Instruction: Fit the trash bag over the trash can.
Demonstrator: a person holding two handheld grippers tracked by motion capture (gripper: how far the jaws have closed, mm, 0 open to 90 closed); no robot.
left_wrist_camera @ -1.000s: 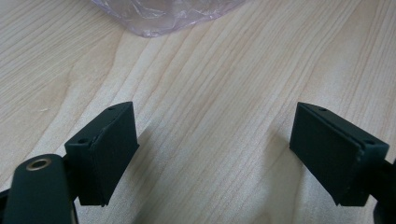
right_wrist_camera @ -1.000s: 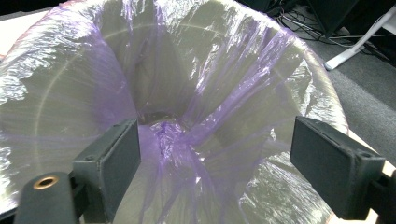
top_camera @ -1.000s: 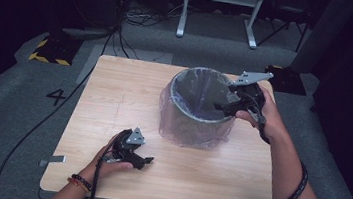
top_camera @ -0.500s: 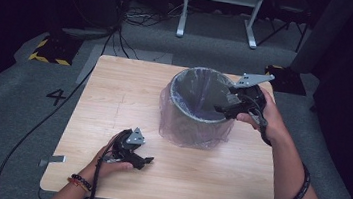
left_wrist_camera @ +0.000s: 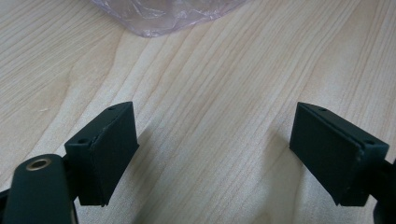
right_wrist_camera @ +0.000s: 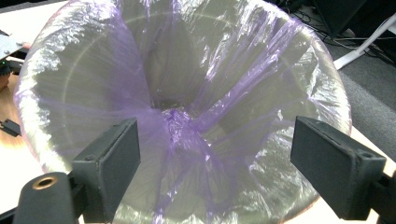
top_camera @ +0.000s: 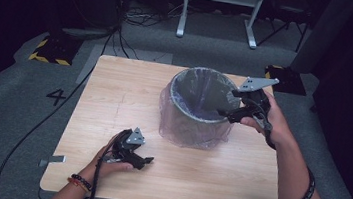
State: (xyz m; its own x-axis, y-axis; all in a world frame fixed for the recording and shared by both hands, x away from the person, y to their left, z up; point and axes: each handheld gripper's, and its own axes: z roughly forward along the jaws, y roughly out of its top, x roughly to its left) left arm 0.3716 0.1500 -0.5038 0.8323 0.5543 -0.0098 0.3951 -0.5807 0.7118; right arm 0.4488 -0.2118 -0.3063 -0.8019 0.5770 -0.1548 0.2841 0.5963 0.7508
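We see both grippers spread apart: right gripper (right_wrist_camera: pixel 215 172) over the bin (top_camera: pixel 199 107); liner (right_wrist_camera: pixel 177 121) hides its bottom; left gripper (top_camera: pixel 144 162) at 7 o'clock.

A round bin (top_camera: pixel 199 107) lined with a purple-tinted plastic bag (top_camera: pixel 181 130) stands right of centre on the wooden table (top_camera: pixel 114 97). The right gripper (top_camera: pixel 231 113) is held at the bin's right rim, jaws pointing left over the opening. The left gripper (top_camera: pixel 145 161) rests on the near left tabletop, well apart from the bin.
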